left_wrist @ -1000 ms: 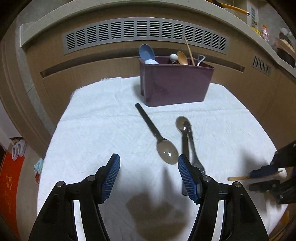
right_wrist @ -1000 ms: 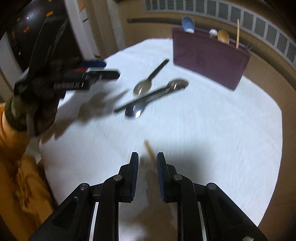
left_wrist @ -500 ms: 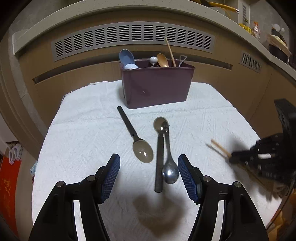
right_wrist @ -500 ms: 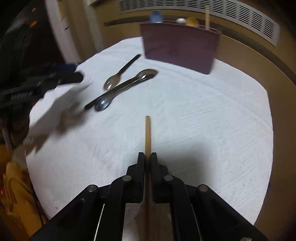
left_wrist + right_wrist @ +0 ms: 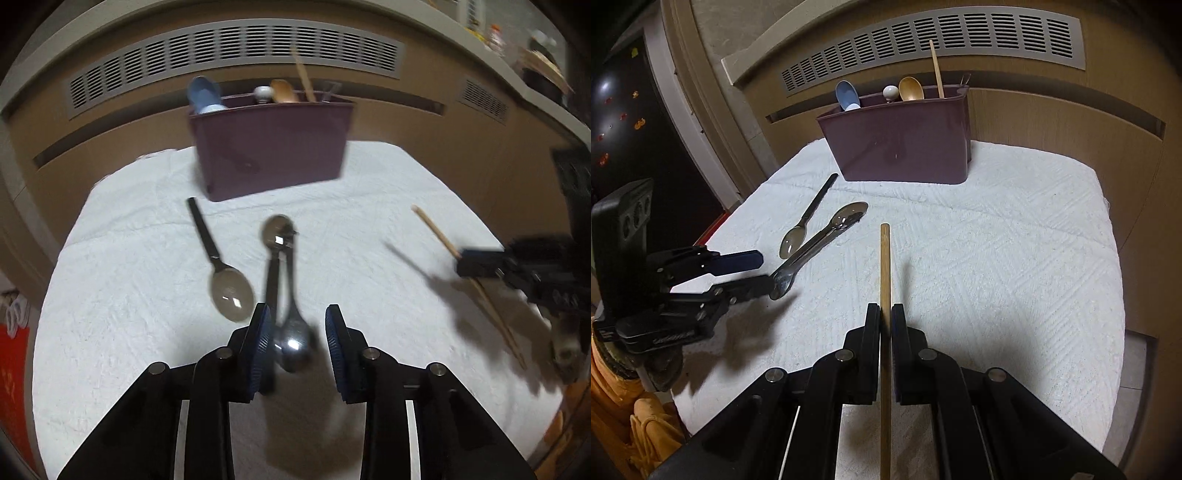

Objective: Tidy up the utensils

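A maroon utensil bin (image 5: 273,147) (image 5: 905,140) stands at the far side of the white cloth and holds several utensils. My right gripper (image 5: 885,317) is shut on a wooden chopstick (image 5: 885,266) held above the cloth, pointing at the bin; it also shows in the left wrist view (image 5: 436,232). My left gripper (image 5: 295,332) (image 5: 764,273) is open, low over the cloth, its fingers either side of the bowl of a steel spoon (image 5: 293,343) that lies beside another metal utensil (image 5: 275,236). A black-handled spoon (image 5: 221,273) (image 5: 809,218) lies to their left.
A white cloth (image 5: 997,258) covers the table. A wooden wall with vent grilles (image 5: 923,48) runs behind the bin. The table's edge drops off at the left and right. A dark appliance (image 5: 613,110) stands at far left.
My left gripper has moved down and forward over the steel spoon and narrowed. My right gripper has lifted the chopstick and turned it toward the bin.
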